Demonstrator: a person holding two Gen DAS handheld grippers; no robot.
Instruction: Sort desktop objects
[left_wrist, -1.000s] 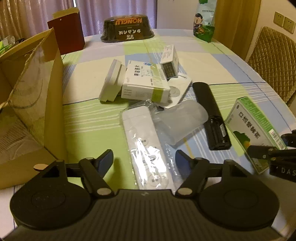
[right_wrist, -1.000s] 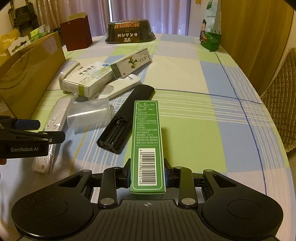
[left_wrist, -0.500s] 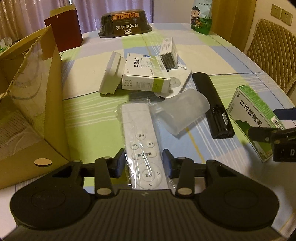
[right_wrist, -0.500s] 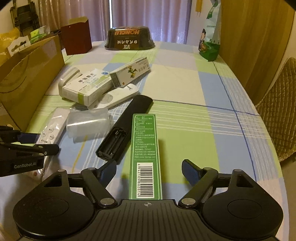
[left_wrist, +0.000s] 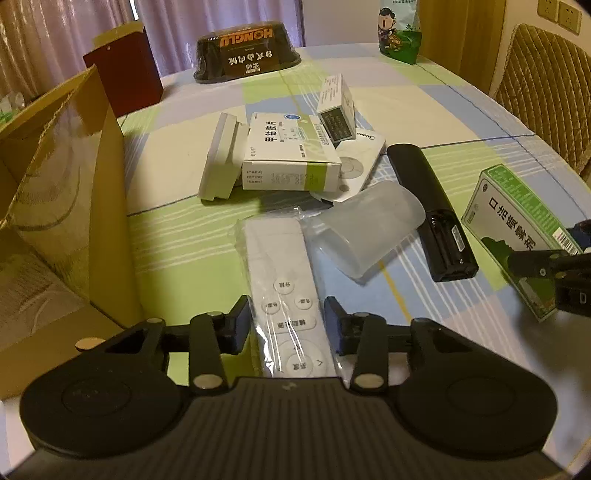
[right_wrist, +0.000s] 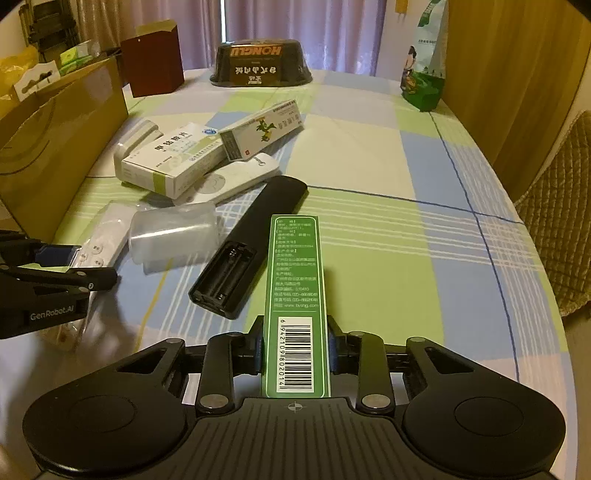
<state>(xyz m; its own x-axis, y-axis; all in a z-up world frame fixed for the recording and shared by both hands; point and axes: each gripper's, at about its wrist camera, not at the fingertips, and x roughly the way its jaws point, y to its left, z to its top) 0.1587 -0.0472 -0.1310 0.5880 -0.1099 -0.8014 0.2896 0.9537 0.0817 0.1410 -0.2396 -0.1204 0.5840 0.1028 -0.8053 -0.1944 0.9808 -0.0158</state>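
On the checked tablecloth (right_wrist: 369, 229), the green box (right_wrist: 295, 295) stands on its long narrow side, with the barcode end toward the camera. The right gripper (right_wrist: 295, 350) is closed on this end; both pads press on the two sides of the box. In the left wrist view the same box shows at the right edge, with the gripper's fingers over its near end.

The left gripper (left_wrist: 288, 325) has its fingers on both sides of the white remote (left_wrist: 284, 291), which lies flat inside a clear plastic wrap. The left pad seems to touch the remote's edge; at the right pad a small gap to the wrap seems to remain, so I cannot tell if the grip is fully closed.

Just beside the white remote, a frosted plastic cup (left_wrist: 365, 232) lies on its side. On the other side of the cup lies a black remote (right_wrist: 251, 254), back side up, with the battery compartment open and empty. It is just to the left of the green box.

Further away, a white-and-green medicine box (left_wrist: 291, 155) leans against a grey-white box (left_wrist: 221, 158), and a long carton (right_wrist: 262, 129) rests on top. A second white remote (right_wrist: 229, 177) lies partly under them.

An open cardboard box (left_wrist: 62, 192) stands at the left edge of the table.
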